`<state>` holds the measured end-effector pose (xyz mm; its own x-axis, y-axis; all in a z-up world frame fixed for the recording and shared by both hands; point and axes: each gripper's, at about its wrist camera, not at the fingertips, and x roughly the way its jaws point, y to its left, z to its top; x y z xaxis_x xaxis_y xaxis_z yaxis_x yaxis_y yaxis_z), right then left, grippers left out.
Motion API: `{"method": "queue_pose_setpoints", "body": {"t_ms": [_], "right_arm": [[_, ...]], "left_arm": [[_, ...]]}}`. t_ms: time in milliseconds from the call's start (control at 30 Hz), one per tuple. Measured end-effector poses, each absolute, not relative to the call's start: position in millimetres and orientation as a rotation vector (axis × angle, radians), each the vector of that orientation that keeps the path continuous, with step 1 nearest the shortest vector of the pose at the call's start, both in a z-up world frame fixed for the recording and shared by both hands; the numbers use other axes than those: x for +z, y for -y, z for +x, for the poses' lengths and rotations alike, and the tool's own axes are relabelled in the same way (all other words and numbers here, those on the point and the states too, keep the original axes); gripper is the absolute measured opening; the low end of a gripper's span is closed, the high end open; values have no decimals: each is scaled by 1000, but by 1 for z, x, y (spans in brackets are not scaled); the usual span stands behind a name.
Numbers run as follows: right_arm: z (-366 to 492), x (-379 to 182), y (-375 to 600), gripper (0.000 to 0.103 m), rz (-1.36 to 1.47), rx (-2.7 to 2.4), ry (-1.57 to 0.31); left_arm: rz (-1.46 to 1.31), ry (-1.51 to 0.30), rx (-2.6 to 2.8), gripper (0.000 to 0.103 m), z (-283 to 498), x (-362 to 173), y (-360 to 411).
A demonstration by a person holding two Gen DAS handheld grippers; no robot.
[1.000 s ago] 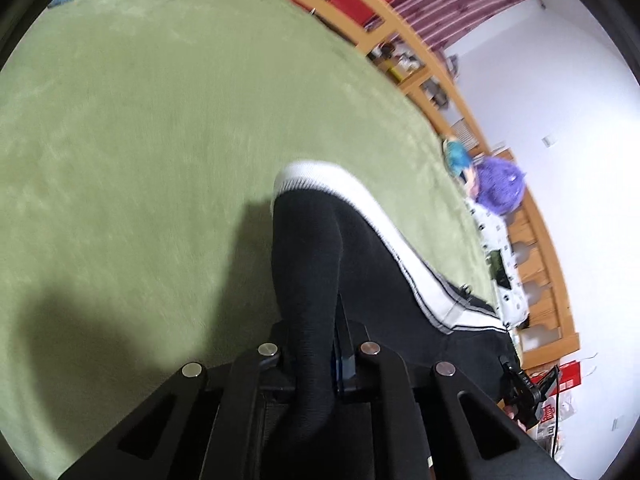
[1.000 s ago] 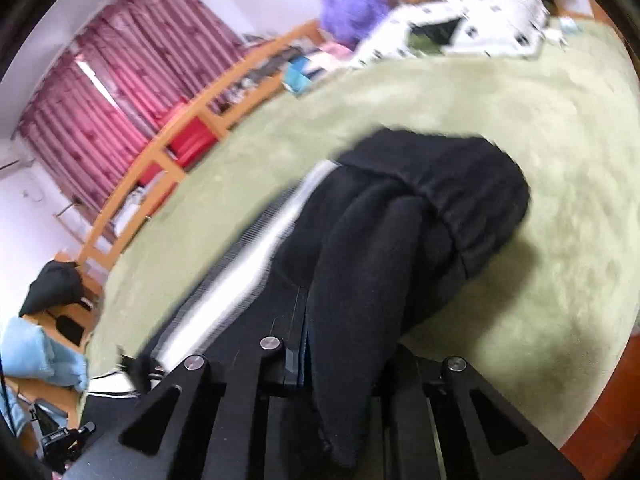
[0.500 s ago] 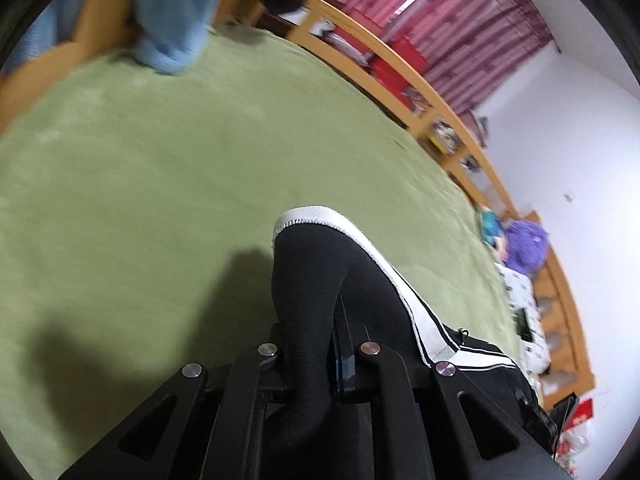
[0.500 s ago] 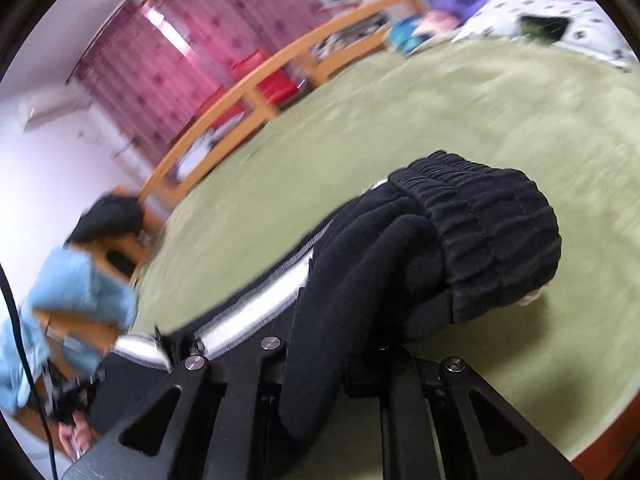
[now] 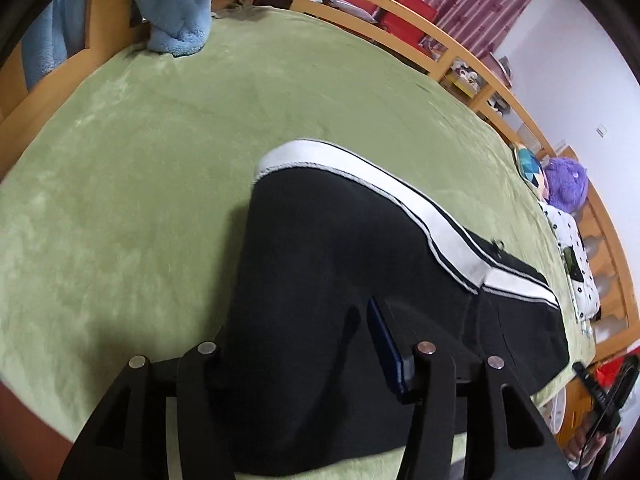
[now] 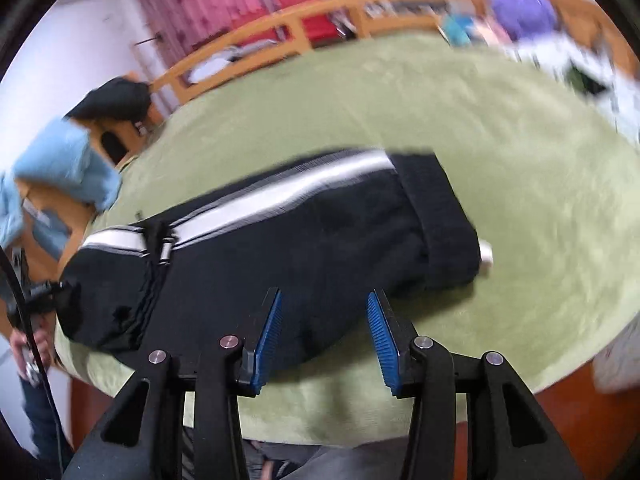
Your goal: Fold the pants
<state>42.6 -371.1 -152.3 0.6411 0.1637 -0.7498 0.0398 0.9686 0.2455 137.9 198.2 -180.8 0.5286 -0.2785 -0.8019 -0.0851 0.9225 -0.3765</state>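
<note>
Black pants (image 5: 340,260) with a white side stripe (image 6: 280,196) lie folded over on the green blanket (image 5: 140,180). My left gripper (image 5: 296,332) hangs low over their near edge, jaws opening. Black cloth still lies loosely between its fingers, hiding the left one; the right blue pad (image 5: 384,344) shows and presses nothing. My right gripper (image 6: 326,308) is at the near edge of the pants (image 6: 300,260), its jaws also opening. Both blue pads (image 6: 272,328) are bare, with the cloth lying flat beyond them. The ribbed end (image 6: 440,216) points right.
A wooden bed rail (image 5: 400,20) runs round the far side. Light-blue fleece (image 5: 176,8) hangs over the rail at the left corner. A purple plush (image 5: 564,184) and a spotted pillow (image 5: 576,264) sit at the right. A person's hand (image 6: 32,344) shows at the left bed edge.
Both grippers were shut on bunched black cloth; now their jaws stand apart and the pants have dropped flat onto the blanket. Both views have swung and pulled back.
</note>
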Motion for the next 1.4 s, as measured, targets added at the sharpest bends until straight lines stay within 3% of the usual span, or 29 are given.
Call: {"method": "queue_pose_setpoints", "body": {"t_ms": [100, 200, 367, 667, 933, 967, 1000, 1033, 1267, 1400], "right_arm": [[46, -140, 345, 48, 221, 166, -835], [64, -140, 303, 49, 214, 299, -832], [97, -159, 220, 49, 222, 504, -871], [142, -217, 124, 46, 237, 621, -1041], [159, -248, 104, 44, 226, 561, -1151], [162, -250, 104, 41, 249, 552, -1158], [164, -251, 105, 14, 263, 547, -1160], [166, -254, 103, 5, 270, 561, -1163], [143, -212, 162, 0, 398, 545, -950], [135, -211, 185, 0, 375, 502, -989]], "left_arm": [[-385, -1018, -139, 52, 119, -177, -197], [-330, -958, -46, 71, 95, -164, -213], [-348, -858, -36, 76, 66, -140, -241], [-437, -940, -195, 77, 52, -187, -213], [-502, -993, -268, 77, 42, -217, -210], [-512, -995, -267, 77, 42, -218, -212], [-527, -995, -265, 77, 42, -220, -214], [-539, -997, -265, 77, 43, -220, -215], [-552, -940, -270, 77, 29, -209, -224], [-578, -923, -283, 77, 32, -206, -221]]}}
